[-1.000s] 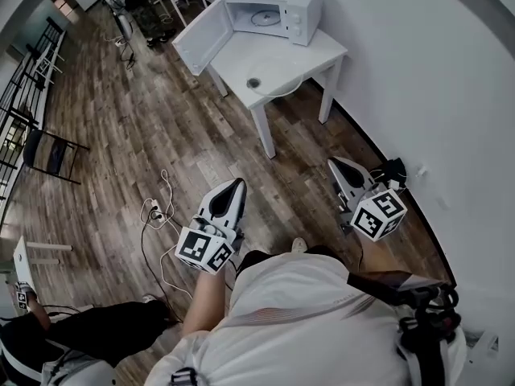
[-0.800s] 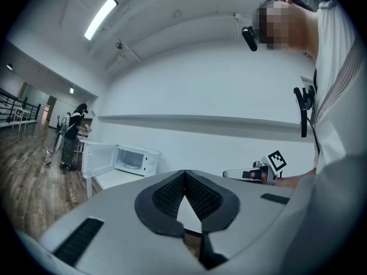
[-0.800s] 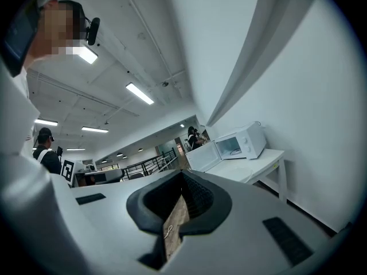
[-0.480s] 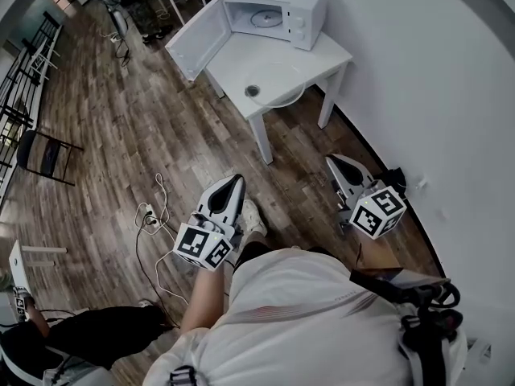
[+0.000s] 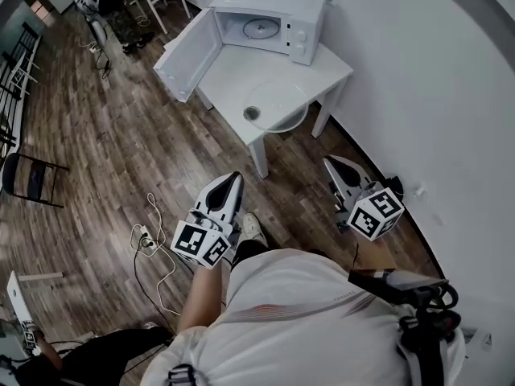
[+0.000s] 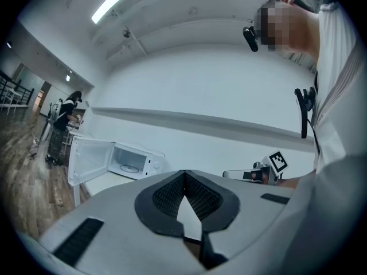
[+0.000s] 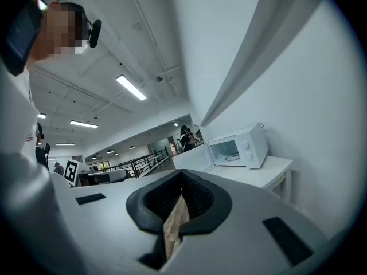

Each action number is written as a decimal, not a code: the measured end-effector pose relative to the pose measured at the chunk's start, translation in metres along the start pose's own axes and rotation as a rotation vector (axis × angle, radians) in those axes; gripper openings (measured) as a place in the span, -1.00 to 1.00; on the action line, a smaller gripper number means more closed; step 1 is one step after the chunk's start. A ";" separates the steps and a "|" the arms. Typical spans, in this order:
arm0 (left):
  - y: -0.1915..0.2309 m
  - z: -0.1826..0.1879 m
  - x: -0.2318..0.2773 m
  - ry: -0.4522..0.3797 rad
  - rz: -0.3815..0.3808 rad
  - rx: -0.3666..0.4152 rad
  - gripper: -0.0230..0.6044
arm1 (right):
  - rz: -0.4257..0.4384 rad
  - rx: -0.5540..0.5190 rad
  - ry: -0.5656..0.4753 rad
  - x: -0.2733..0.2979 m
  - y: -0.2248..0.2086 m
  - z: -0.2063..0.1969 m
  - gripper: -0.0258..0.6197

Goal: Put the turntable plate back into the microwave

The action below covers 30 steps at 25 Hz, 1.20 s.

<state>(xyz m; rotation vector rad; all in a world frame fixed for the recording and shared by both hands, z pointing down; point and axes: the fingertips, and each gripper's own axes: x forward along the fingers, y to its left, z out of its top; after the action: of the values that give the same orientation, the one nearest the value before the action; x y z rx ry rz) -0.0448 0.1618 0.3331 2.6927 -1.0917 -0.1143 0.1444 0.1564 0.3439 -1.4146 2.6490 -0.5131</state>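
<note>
- Left tongs [image 5: 232, 177]: held level over the wood floor. Jaws clenched tip to tip, nothing between them.
- Right tongs [image 5: 328, 161]: level, near the white wall. Jaws likewise clenched and empty.
- Shoe [image 5: 253, 228]: on the floor just beside the left tongs.
- White cable with plug strip [image 5: 145, 238]: loose on the floor, left of the shoe.
- Folding chair [image 5: 32, 175]: dark, standing at the far left.
- Desk [image 5: 229, 63]: white, against the wall, well apart from both tongs.
- Turntable plate [image 5: 278, 107]: clear glass, flat on the desk's near corner. Its rim appears to jut past the edge. It is outside the microwave.
- Microwave [image 5: 302, 22]: white, at the desk's far end.
- Door [image 5: 187, 53]: swung wide open to the left.
</note>
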 end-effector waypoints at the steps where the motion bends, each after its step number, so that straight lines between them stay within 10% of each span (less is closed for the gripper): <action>1: 0.014 0.003 0.007 0.005 -0.011 -0.004 -0.89 | -0.012 0.003 0.000 0.014 -0.003 0.002 -0.91; 14: 0.183 0.042 0.067 0.042 -0.091 0.021 -0.89 | -0.194 0.016 -0.017 0.135 -0.042 0.024 -0.91; 30: 0.190 0.031 0.174 0.082 -0.079 -0.030 -0.89 | -0.094 0.045 -0.042 0.177 -0.126 0.053 -0.91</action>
<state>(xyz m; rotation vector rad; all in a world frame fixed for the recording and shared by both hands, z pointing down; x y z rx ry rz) -0.0527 -0.0968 0.3520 2.6889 -0.9531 -0.0323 0.1564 -0.0665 0.3497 -1.5244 2.5317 -0.5422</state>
